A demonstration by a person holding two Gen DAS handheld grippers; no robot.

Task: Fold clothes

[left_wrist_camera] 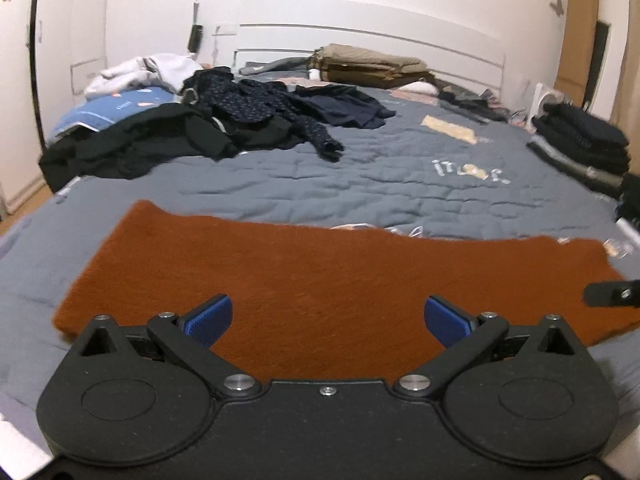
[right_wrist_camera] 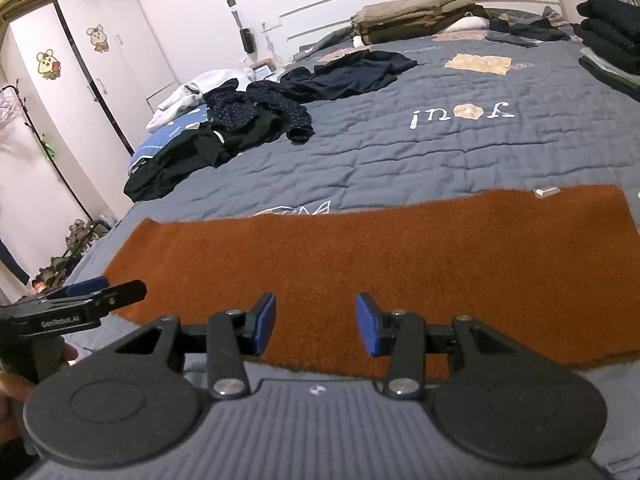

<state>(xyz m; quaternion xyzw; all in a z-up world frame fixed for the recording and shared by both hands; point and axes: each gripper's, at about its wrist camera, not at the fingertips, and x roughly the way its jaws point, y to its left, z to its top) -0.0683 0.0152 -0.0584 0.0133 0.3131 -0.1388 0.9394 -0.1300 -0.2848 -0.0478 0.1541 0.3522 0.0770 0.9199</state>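
Rust scarf (left_wrist_camera: 328, 280) flat on quilt (left_wrist_camera: 360, 176); left gripper (left_wrist_camera: 328, 322) wide open, right gripper (right_wrist_camera: 316, 322) part open, both empty; unfolded dark clothes (left_wrist_camera: 224, 124) beyond, possibly shirts.

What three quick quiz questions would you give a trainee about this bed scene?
1. True or false: the left gripper is clamped on the rust-brown cloth.
2. Which gripper stands wider open?
   A. left
   B. right gripper
3. Fill in: the heap of unfolded dark clothes lies on the ___.

Key:
1. False; its pads stand apart with nothing between them, above the cloth.
2. A.
3. Bed, on the grey quilt.
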